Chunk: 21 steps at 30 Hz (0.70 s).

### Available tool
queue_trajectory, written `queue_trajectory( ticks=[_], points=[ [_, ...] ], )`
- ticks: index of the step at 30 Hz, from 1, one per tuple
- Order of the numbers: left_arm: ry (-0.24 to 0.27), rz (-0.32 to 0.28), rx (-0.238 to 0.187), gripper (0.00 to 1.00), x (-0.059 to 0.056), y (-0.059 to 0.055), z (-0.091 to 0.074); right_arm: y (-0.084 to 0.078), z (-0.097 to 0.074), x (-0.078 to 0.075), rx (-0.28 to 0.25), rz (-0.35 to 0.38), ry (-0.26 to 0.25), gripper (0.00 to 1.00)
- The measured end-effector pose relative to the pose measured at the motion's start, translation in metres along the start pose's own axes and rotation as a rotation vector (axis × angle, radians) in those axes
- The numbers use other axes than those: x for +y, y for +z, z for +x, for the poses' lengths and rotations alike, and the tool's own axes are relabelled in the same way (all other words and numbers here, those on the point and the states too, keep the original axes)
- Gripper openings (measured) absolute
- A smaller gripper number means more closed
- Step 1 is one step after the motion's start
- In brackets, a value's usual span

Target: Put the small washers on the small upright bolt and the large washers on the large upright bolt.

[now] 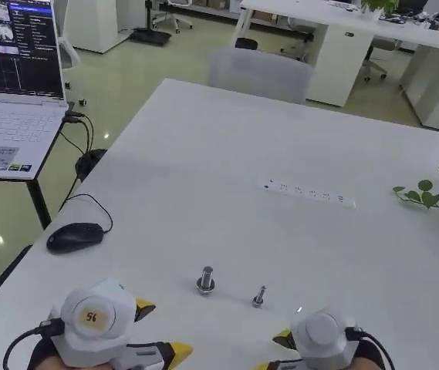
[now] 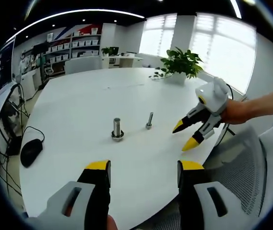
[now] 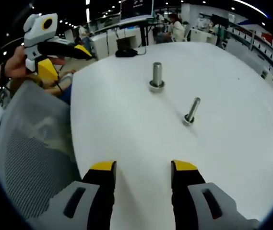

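Note:
The large upright bolt (image 1: 205, 280) and the small upright bolt (image 1: 258, 296) stand side by side near the front edge of the white table (image 1: 227, 154). In the left gripper view the large bolt (image 2: 117, 129) has a ring-like metal base, and the small bolt (image 2: 149, 120) stands to its right. The right gripper view shows the large bolt (image 3: 157, 76) farther off and the small bolt (image 3: 191, 111) nearer. My left gripper (image 1: 161, 331) (image 2: 144, 166) is open and empty, short of the bolts. My right gripper (image 1: 273, 353) (image 3: 144, 166) is open and empty too. I see no loose washers.
A black mouse (image 1: 75, 236) lies at the table's left edge, with a laptop (image 1: 15, 85) on a side stand beyond it. A white power strip (image 1: 309, 193) lies mid-table and plant leaves (image 1: 435, 189) reach in at the right. A grey chair (image 1: 259, 73) stands at the far edge.

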<state>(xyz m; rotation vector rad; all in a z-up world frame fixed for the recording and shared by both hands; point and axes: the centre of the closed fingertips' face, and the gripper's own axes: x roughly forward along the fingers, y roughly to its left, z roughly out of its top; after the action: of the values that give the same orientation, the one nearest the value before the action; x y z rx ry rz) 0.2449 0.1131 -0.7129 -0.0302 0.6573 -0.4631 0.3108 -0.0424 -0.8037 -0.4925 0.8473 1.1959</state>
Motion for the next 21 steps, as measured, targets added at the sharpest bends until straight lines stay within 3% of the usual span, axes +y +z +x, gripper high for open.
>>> queue_trajectory(
  ticks=[8,12,21],
  points=[
    [-0.013,0.011,0.005,0.55,0.000,0.001,0.003,-0.003,-0.025,-0.017,-0.137,0.134,-0.072,0.58],
    [-0.012,0.012,0.002,0.56,0.001,0.003,0.002,-0.002,-0.029,-0.017,-0.194,0.193,-0.071,0.64],
    [-0.014,0.006,-0.003,0.56,0.001,0.003,0.002,-0.007,-0.030,-0.012,-0.192,0.195,-0.083,0.64]
  ],
)
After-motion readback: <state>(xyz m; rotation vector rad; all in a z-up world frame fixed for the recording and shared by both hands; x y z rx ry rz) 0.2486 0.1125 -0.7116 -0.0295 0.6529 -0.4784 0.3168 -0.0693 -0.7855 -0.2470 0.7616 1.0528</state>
